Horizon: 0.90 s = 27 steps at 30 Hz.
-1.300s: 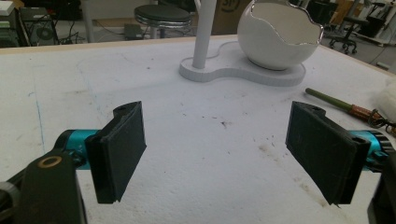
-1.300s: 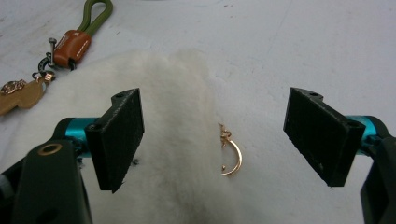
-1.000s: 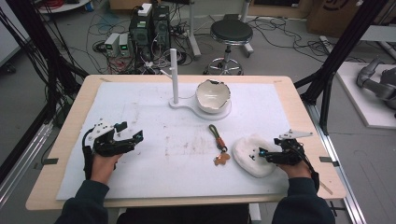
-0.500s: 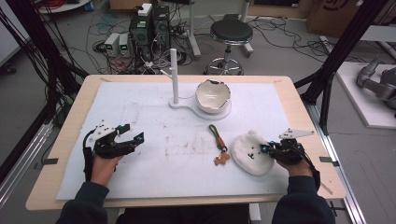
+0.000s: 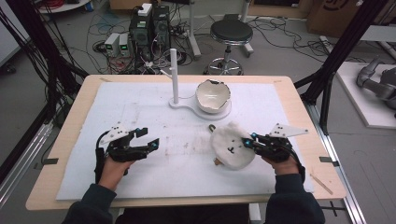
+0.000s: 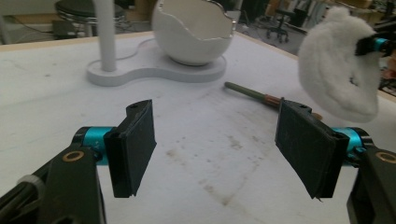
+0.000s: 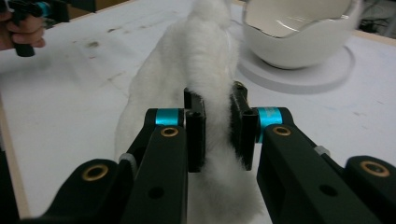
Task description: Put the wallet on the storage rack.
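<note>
Moved since earlier frame: white plush toy [image 5: 232, 150] is now sitting further left on the mat, tilted up off it, partly covering the keychain [image 5: 213, 128] that lay clear beside it before. R gripper [image 5: 251, 143] has shifted left w/ the toy. L gripper [image 5: 150, 145] has edged a little towards table centre.

Item 1 – R gripper [image 7: 218, 128]: jaws are clamping the plush, pads pressing into the fur from both sides; jaws have just been closing on it. Person's hand is holding it at mat's right edge.

Item 2 – plush toy [image 7: 196, 79]: white, fluffy, small dark marks on face. Is hanging from R gripper at its right edge, lower edge looking near or on the mat; contact unclear. In left gripper view, toy [image 6: 338, 74] is showing raised, upper right.

Item 3 – L gripper [image 6: 217, 149]: jaws are standing apart, nothing between, having just been closing slightly. Is hovering over bare mat, well apart from toy.

Item 4 – keychain [image 6: 254, 93]: green cord w/ copper-coloured band, lying on mat betw. bowl stand and toy.

Item 5 – white eggshell-shaped bowl [image 5: 213, 95]: sitting on white stand [image 5: 184, 105] w/ upright post [image 5: 174, 74], far centre of white mat [image 5: 140, 107].

Item 6 – wooden table [image 5: 299, 107]: is carrying the mat.
</note>
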Each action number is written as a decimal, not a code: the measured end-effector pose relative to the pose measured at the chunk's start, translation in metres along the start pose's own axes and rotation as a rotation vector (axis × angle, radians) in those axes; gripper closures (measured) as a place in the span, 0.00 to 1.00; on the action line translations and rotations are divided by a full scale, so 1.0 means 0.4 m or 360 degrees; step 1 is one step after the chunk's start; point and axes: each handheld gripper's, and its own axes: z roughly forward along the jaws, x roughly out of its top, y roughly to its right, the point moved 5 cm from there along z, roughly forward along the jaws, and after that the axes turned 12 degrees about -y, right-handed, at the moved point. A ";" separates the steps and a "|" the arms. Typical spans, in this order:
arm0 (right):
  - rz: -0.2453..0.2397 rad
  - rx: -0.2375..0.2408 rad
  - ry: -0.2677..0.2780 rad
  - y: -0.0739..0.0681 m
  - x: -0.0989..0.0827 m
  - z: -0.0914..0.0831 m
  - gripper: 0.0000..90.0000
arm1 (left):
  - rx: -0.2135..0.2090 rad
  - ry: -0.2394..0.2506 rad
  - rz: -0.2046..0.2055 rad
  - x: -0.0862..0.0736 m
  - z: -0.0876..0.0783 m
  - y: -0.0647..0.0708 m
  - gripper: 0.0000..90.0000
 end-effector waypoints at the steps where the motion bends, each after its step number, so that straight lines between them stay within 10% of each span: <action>1: -0.0018 0.0010 0.0000 -0.008 0.006 0.008 0.89 | -0.0030 -0.0013 0.0002 0.002 0.007 0.010 0.32; 13: -0.0259 0.0197 -0.0021 -0.136 0.076 0.122 0.88 | -0.0239 -0.0087 0.0095 0.014 0.085 0.097 0.30; 20: -0.0262 0.0210 -0.0015 -0.148 0.086 0.138 0.88 | -0.0283 -0.0153 0.0124 0.005 0.120 0.116 0.37; 27: -0.0249 0.0200 -0.0026 -0.149 0.086 0.145 0.87 | -0.0306 -0.0196 0.0174 -0.001 0.133 0.132 0.84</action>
